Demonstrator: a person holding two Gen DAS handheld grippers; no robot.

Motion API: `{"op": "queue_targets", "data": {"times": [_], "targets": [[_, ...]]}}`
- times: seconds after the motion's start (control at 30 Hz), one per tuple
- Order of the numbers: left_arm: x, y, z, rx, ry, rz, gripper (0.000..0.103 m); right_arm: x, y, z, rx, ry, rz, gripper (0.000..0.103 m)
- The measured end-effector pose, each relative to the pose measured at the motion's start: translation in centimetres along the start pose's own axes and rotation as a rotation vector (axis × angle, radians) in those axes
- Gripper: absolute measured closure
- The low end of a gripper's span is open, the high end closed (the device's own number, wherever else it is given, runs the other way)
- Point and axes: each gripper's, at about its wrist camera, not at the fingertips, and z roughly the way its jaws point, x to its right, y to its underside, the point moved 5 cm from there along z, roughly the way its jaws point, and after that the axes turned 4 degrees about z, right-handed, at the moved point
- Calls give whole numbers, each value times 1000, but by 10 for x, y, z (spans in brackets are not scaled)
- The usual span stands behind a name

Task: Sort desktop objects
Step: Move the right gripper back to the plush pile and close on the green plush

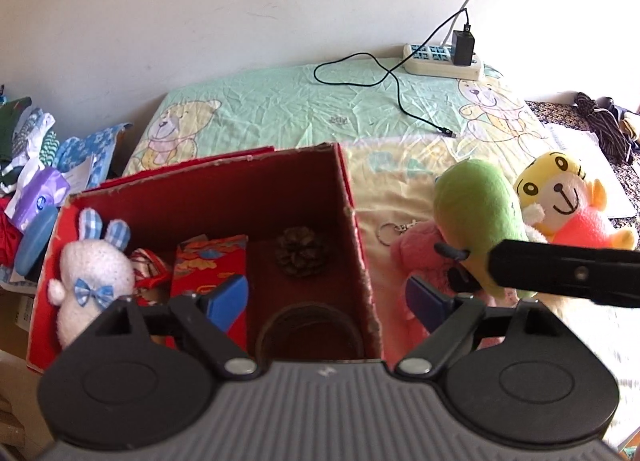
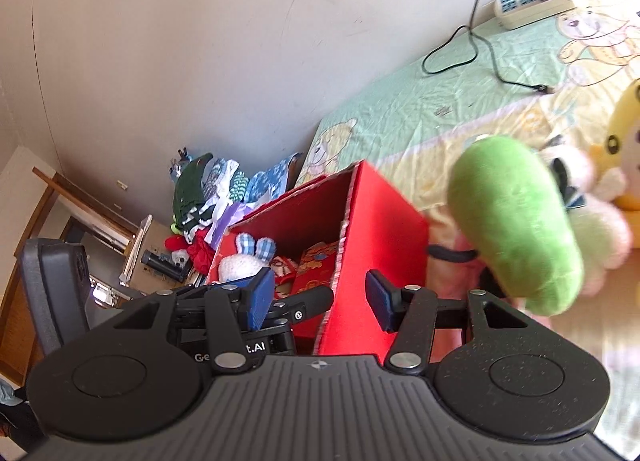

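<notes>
A red cardboard box [image 1: 352,221] stands on the bed and holds a white knitted rabbit [image 1: 94,273], a red packet [image 1: 208,265] and a pine cone [image 1: 302,251]. It also shows in the right wrist view [image 2: 384,217]. My left gripper [image 1: 326,299] is open over the box, its fingers astride the right wall. My right gripper [image 2: 320,297] is open and empty beside the box wall. A green plush [image 1: 478,217] lies right of the box on a pink plush [image 1: 420,261]; the green plush [image 2: 516,221] looks blurred. A yellow tiger plush [image 1: 568,197] sits further right.
A key ring [image 1: 390,231] lies by the pink plush. A power strip [image 1: 442,59] with a black charger and a cable [image 1: 400,89] lies at the back of the bed sheet [image 1: 280,101]. Clothes and packets [image 1: 36,165] are piled left of the box.
</notes>
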Motion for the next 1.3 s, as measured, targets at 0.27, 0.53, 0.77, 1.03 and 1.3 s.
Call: {"op": "queue_targets", "data": {"times": [0.27,0.53,0.77,1.03,1.3], "targets": [[30,-12,-4,29,0,13,8,31,-11,-30,41,39,31,48],[56,-17,3,28,29,12,5,62,-21,-47,52,71,75,48],[74,-23,10,29,36,33,5,77,-24,-54,49,88,88,47],[91,-25,26,13,110,54,5,93,-37,-48,53,88,111,47],[104,-28,52,-16,207,29,5,114,-49,-30,60,86,174,46]]}}
